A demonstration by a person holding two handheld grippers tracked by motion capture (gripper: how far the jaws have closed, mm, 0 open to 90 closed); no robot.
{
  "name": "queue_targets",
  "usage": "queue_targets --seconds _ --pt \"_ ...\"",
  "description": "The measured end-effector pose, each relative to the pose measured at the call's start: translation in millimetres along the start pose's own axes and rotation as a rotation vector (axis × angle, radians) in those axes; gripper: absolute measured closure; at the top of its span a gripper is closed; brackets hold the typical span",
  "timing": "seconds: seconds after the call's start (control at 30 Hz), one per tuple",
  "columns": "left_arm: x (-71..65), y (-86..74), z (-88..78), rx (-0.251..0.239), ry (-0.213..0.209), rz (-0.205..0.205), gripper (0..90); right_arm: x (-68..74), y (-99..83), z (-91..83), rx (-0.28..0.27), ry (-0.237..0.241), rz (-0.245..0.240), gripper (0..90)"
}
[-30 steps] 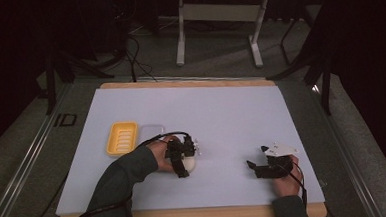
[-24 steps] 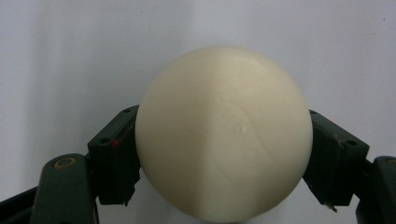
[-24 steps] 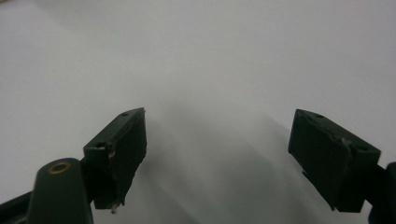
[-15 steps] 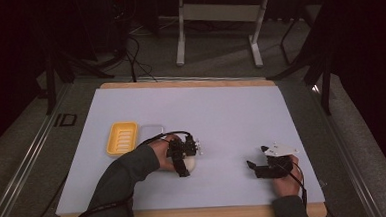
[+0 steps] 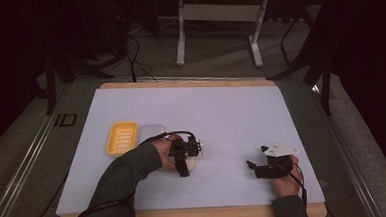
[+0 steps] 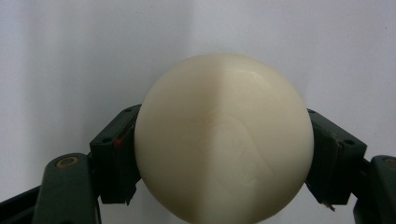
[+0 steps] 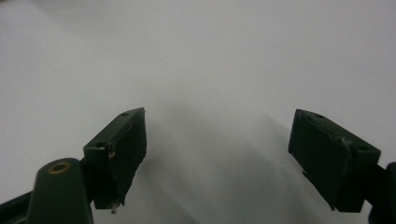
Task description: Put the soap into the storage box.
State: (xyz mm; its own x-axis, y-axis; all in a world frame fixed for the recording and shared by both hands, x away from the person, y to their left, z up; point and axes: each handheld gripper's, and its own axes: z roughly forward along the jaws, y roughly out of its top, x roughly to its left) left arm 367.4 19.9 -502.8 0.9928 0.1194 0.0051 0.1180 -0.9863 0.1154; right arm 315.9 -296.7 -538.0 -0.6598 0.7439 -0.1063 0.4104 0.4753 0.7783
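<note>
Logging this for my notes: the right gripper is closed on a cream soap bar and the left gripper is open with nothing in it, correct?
Sides swapped. The left gripper is closed on the cream soap bar, per the left gripper view; the right gripper is open with nothing in it.

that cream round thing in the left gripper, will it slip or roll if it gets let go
The cream round object looks smooth and slightly glossy, so it may be slippery. The left gripper pinches it only at its curved sides, so it could squirt out. Set free on the flat white mat, it might roll.
</note>
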Motion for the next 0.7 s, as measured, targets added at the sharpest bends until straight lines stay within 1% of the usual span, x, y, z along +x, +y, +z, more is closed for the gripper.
queue_targets --seconds 0.17,0.23,0.4,0.57,0.7 --pt "0.3 0.9 0.0 0.011 -0.001 0.002 24.6 0.0 0.0 0.0 0.000 0.000 0.000 19.0" --pt "0.3 2.6 -0.1 0.035 -0.001 0.003 24.6 0.1 0.0 0.0 0.000 0.000 -0.001 19.0" --pt "0.6 4.7 -0.1 0.067 0.001 0.009 24.6 0.0 0.0 0.0 0.000 0.001 -0.001 19.0" --pt "1.2 4.5 -0.5 0.076 0.002 0.013 24.8 0.1 0.0 0.1 0.001 0.000 -0.001 19.0" --pt "0.9 3.2 -0.9 0.083 0.013 0.010 24.9 0.1 0.0 0.1 0.001 0.001 -0.002 18.9"
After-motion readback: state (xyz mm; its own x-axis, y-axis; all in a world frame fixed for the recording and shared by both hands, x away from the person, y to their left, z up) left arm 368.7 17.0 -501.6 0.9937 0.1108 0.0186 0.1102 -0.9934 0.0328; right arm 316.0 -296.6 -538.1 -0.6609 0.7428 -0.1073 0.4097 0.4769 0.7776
